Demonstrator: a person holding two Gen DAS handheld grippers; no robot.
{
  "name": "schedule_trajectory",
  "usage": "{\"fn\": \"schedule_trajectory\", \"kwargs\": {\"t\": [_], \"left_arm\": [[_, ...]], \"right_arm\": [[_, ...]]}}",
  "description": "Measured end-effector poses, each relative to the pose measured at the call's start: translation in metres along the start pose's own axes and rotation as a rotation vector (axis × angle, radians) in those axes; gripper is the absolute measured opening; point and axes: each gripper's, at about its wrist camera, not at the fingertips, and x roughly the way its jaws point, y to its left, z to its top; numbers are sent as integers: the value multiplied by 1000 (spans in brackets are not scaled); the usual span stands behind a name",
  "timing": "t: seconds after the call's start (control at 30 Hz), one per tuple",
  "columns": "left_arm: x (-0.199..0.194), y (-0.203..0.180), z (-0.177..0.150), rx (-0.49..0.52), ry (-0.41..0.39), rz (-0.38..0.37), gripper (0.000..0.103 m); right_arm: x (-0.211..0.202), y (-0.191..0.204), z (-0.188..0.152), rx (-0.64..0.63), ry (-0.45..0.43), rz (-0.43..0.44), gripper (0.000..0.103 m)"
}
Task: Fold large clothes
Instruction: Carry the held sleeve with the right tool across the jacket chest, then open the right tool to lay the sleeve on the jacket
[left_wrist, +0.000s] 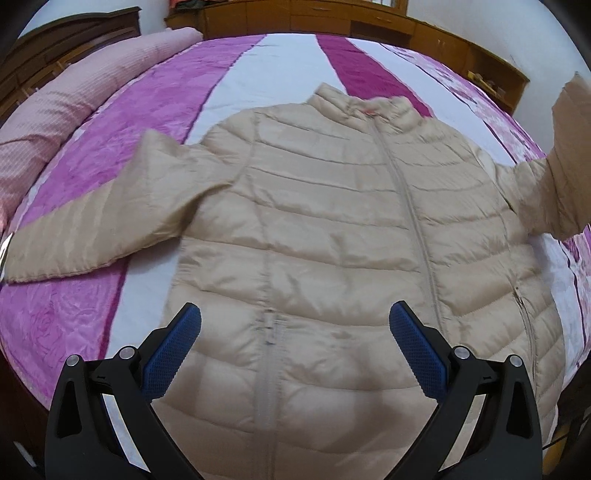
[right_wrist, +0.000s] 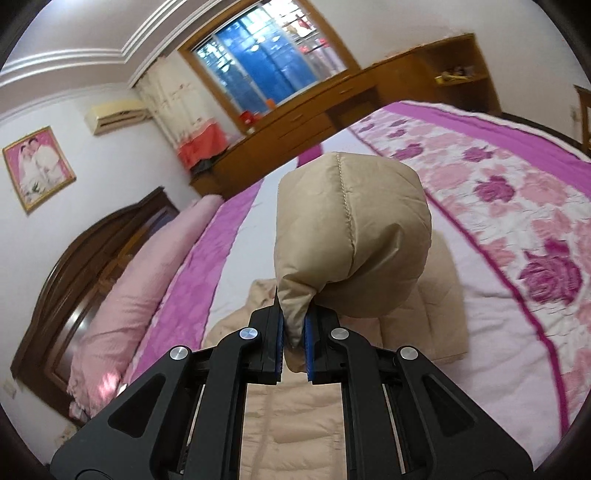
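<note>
— Bedroom, left wrist view: what is listed?
— Pink-and-white bedspread (left_wrist: 155, 122); beige puffer jacket (left_wrist: 332, 229) flat on it, front up, zipped; one sleeve (left_wrist: 565, 158) raised at right edge. Left gripper (left_wrist: 294, 332) spread wide above the hem, holding nothing.
— Right wrist view?
— Right gripper (right_wrist: 294, 336) pinching that sleeve's end (right_wrist: 351, 240), lifted above the jacket body; wooden headboard (right_wrist: 74, 266), probably a pillow roll (right_wrist: 147, 266) beside it
</note>
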Motion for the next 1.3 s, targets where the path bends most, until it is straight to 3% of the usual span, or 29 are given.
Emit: {"fn": "schedule_trajectory", "kwargs": {"t": [0.37, 0.87, 1.07, 1.13, 1.2, 1.3], "left_arm": [[2, 41, 1, -37, -36, 39, 98], [9, 82, -5, -117, -35, 55, 98], [6, 80, -7, -115, -37, 61, 98], [4, 77, -5, -107, -43, 59, 98], [1, 72, -3, -94, -52, 56, 98], [-2, 62, 2, -73, -64, 38, 98]], "right_arm": [[92, 61, -53, -26, 176, 65, 10], [203, 73, -136, -79, 385, -5, 11], [216, 81, -149, -89, 424, 11, 24], [209, 79, -148, -74, 426, 33, 48], [195, 79, -144, -77, 406, 46, 57], [171, 74, -136, -89, 377, 47, 59]]}}
